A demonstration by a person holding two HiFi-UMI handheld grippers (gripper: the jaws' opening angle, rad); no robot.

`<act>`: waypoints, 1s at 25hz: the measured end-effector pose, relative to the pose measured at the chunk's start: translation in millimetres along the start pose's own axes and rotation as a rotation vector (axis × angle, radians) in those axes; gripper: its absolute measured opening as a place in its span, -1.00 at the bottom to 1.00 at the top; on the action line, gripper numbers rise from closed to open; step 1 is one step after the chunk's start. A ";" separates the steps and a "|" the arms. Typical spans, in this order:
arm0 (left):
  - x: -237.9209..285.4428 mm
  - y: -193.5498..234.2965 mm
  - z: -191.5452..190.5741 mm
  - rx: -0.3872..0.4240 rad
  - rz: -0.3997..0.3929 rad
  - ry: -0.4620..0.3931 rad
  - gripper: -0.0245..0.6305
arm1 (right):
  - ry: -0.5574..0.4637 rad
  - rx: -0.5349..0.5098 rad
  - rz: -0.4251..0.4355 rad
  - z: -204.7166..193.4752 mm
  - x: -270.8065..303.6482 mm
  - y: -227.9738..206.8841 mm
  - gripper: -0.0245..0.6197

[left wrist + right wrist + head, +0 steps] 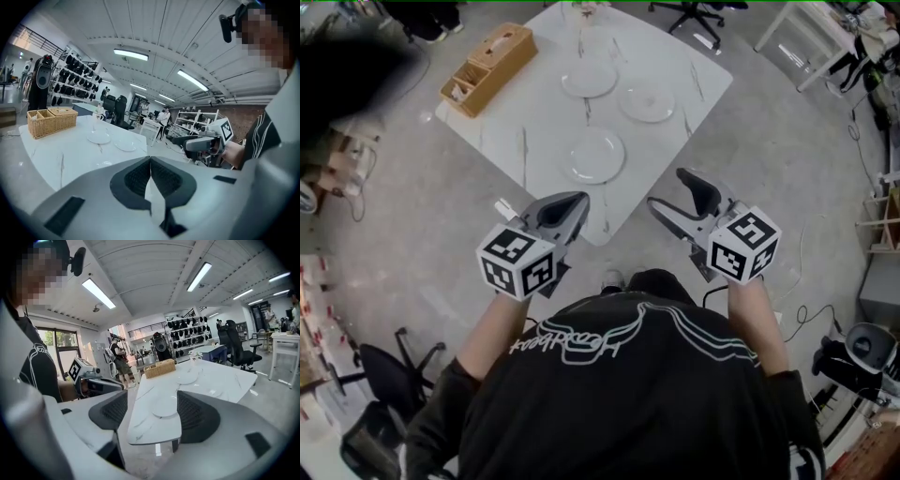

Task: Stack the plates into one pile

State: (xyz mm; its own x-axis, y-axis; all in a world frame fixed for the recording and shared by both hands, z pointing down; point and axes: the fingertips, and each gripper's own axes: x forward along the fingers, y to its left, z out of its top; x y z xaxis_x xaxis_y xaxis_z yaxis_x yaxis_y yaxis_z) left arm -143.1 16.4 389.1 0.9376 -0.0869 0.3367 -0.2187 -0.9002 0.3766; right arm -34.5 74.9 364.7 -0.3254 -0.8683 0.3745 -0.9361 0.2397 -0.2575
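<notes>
We hold both tools up in front of us, short of the tabletop point(534, 122), and neither one touches a thing. Our left tool point(577, 202) is pressed shut with nothing in it. Our right tool point(667, 189) is spread wide, and it also has nothing in it.

The three plates lie flat and apart on the tabletop, not yet in a pile. The near plate point(593, 156) sits just ahead of the tool tips, close to the tabletop's near corner. It is ahead and a bit to the right of the left tool, and ahead and to the left of the right tool. The left tool looks a little closer to it. But in the right gripper view the near plate point(165, 407) shows right in the gap of that tool, so we think the right tool is the one ready to take it. The middle plate point(648, 99) and the far plate point(589, 77) lie farther ahead. A basket point(487, 67) stands far ahead and left of the left tool.
</notes>
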 end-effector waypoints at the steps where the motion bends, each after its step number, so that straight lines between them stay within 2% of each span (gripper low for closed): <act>1: 2.5 4.6 -1.0 -0.006 0.008 0.004 -0.85 | 0.010 0.000 0.005 -1.0 4.7 -2.7 0.10; 8: 33.8 48.4 -16.7 -0.043 0.103 0.059 -0.85 | 0.082 0.015 0.055 -9.5 45.8 -41.7 0.10; 20: 80.2 132.8 -55.2 -0.153 0.258 0.210 -0.85 | 0.289 0.061 0.160 -47.7 130.9 -103.1 0.10; 25: 92.1 159.6 -70.2 -0.157 0.304 0.272 -0.85 | 0.347 0.060 0.188 -56.3 158.3 -117.5 0.10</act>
State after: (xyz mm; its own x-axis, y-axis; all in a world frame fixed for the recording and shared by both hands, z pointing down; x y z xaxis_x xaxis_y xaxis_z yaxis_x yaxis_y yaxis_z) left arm -110.7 -105.4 540.8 0.7233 -0.2031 0.6600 -0.5317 -0.7737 0.3446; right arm 16.4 -66.3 504.4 -0.5259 -0.6110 0.5917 -0.8497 0.3462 -0.3978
